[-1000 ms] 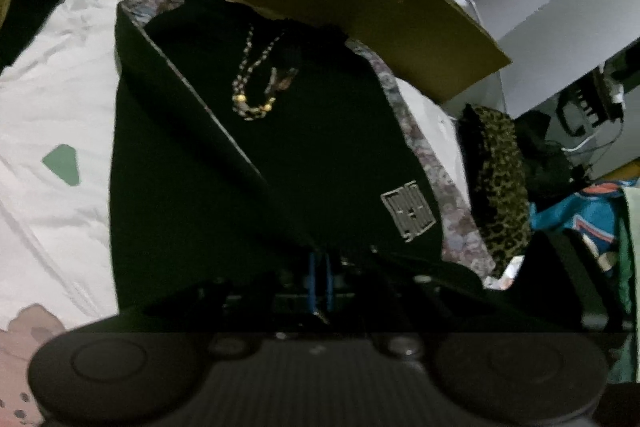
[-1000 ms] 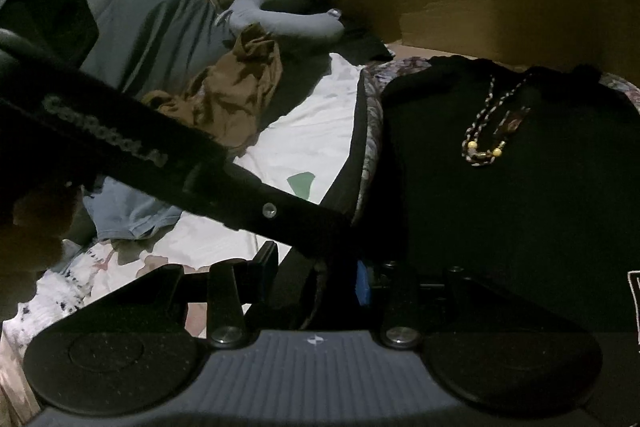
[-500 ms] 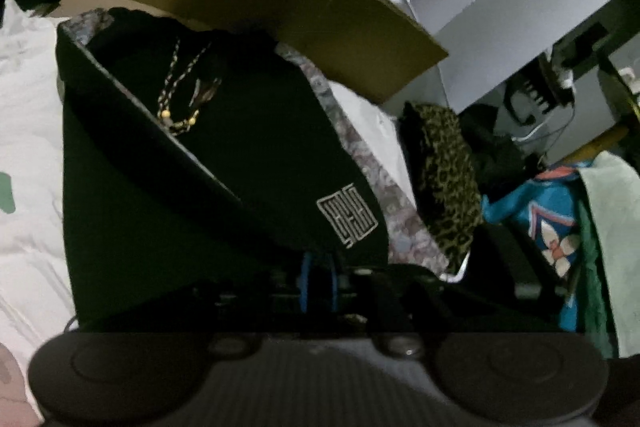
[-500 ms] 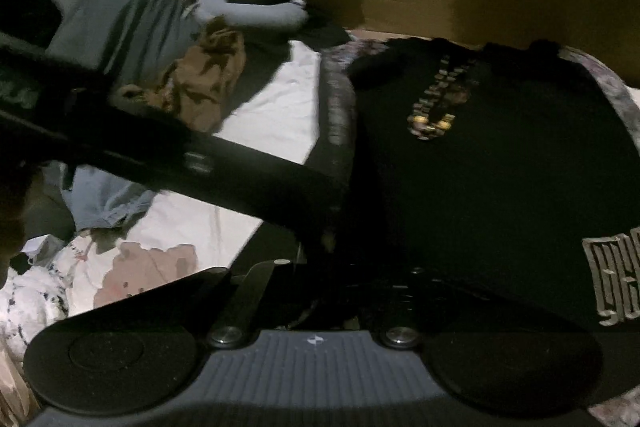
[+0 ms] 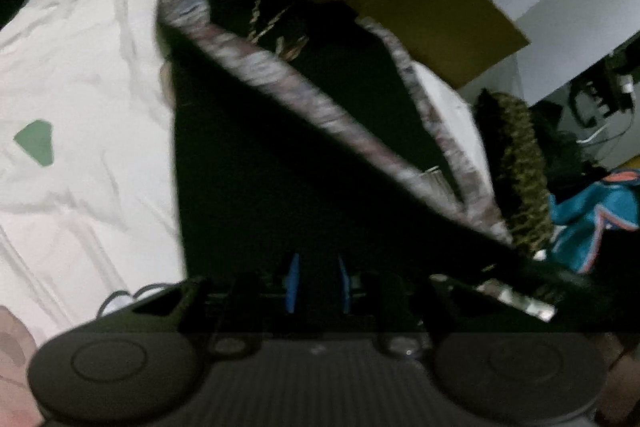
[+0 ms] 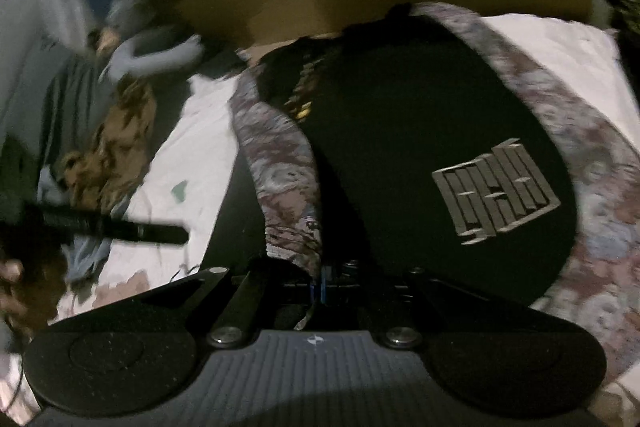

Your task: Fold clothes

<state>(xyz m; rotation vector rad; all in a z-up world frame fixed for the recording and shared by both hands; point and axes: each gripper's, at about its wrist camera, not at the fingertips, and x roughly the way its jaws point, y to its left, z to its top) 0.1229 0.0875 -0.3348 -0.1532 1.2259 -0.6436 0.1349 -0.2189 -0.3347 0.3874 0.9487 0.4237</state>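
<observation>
Sleeve edge, seemingly claw-pinched

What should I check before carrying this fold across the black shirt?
1. Right gripper shut on the patterned edge of the black shirt: ok.
2. Left gripper clear of cloth: cannot tell; its jaws are opening, with dark fabric right at the blue fingers.
3. Folded edge straight: ok, the band runs taut diagonally.
4. Necklace free of the fold: cannot tell, blurred.
5. White sheet beside the shirt free of clutter: ok.
</observation>
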